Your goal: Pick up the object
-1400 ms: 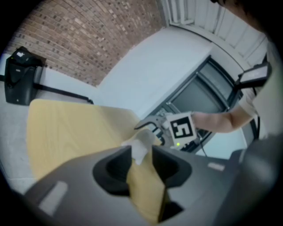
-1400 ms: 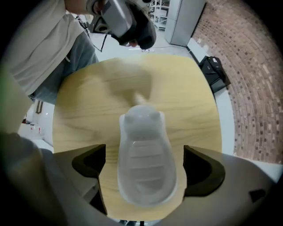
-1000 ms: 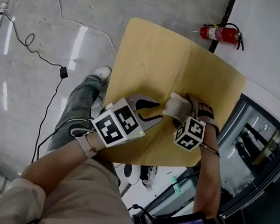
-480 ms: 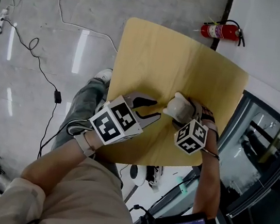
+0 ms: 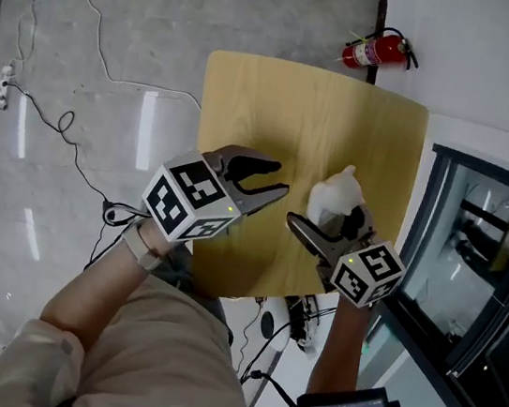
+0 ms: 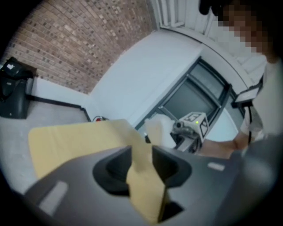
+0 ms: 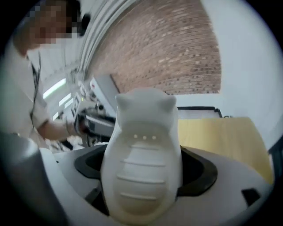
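A white ribbed figure with two small ears (image 7: 143, 154) stands upright between the jaws of my right gripper (image 7: 146, 176), which is shut on its sides. Seen from the head, the figure (image 5: 336, 197) is held above the right part of the wooden table (image 5: 269, 105) by the right gripper (image 5: 325, 225). My left gripper (image 5: 266, 177) hovers over the table's middle, open and empty. The left gripper view looks between its own dark fingers (image 6: 110, 172) at the table (image 6: 66, 139) and the raised figure (image 6: 158, 129).
A red fire extinguisher (image 5: 373, 49) lies on the floor beyond the table's far edge. Cables (image 5: 50, 110) trail over the grey floor on the left. A glass-framed partition (image 5: 475, 250) runs close along the table's right side. A brick wall (image 7: 177, 53) stands behind.
The right gripper has lifted the white figure off the tabletop and drawn it toward the near edge. The left gripper has shifted slightly left and up, still open.
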Demonstrator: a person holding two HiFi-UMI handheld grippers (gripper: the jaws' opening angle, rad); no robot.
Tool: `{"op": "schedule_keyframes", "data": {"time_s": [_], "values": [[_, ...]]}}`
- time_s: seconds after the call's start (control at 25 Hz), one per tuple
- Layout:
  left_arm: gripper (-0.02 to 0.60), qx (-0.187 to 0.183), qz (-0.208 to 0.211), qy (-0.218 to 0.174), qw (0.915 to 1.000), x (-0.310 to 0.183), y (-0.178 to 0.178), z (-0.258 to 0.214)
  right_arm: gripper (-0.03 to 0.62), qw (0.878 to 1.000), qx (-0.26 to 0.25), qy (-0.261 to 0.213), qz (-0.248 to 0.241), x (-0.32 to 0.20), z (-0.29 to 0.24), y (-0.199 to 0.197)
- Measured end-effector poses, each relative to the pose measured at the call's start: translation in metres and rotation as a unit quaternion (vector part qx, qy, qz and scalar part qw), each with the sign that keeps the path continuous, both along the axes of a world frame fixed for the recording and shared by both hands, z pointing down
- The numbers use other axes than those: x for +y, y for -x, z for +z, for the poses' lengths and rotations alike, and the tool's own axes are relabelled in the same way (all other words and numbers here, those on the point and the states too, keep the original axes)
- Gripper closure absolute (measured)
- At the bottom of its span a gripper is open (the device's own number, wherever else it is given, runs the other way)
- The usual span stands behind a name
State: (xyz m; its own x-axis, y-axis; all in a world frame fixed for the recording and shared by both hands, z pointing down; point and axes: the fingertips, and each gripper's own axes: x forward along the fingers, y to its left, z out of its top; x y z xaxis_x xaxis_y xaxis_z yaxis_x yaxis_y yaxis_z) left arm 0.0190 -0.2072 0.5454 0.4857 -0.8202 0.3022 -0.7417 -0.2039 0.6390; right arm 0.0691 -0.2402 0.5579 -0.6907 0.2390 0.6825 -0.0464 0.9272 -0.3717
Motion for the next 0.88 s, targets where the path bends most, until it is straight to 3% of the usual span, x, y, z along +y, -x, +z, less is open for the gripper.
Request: {"op": "schedule_keyframes", "data": {"time_s": [0.08,0.2,0.36,0.44,0.6,0.72,0.88], "values": [[0.451,-0.013,0.016,-0.026,0.9994,-0.002,-0.001,-0.039,0.098,0.988,-0.091,0.091,0.089,0.008,-0.046,0.007],[0.451,-0.02,0.038,-0.069,0.9967,-0.002,-0.005,-0.105,0.098,0.943,-0.206,0.188,0.183,0.018,-0.112,0.008],[0.451,-0.057,0.09,-0.108,0.9884,0.015,-0.026,-0.176,0.098,0.879,-0.318,0.256,0.248,0.036,-0.183,-0.009],[0.451,-0.065,0.112,-0.124,0.9838,0.022,-0.041,-0.202,0.098,0.857,-0.362,0.262,0.255,0.047,-0.216,-0.017],[0.451,-0.049,0.136,-0.154,0.9774,0.034,-0.061,-0.246,0.098,0.845,-0.394,0.25,0.262,0.072,-0.254,-0.023],[0.47,-0.064,0.142,-0.163,0.9742,0.047,-0.066,-0.264,0.098,0.838,-0.408,0.253,0.258,0.092,-0.275,-0.024],[0.555,-0.054,0.132,-0.173,0.9746,0.056,-0.079,-0.276,0.098,0.827,-0.429,0.259,0.255,0.108,-0.288,-0.034]]}}
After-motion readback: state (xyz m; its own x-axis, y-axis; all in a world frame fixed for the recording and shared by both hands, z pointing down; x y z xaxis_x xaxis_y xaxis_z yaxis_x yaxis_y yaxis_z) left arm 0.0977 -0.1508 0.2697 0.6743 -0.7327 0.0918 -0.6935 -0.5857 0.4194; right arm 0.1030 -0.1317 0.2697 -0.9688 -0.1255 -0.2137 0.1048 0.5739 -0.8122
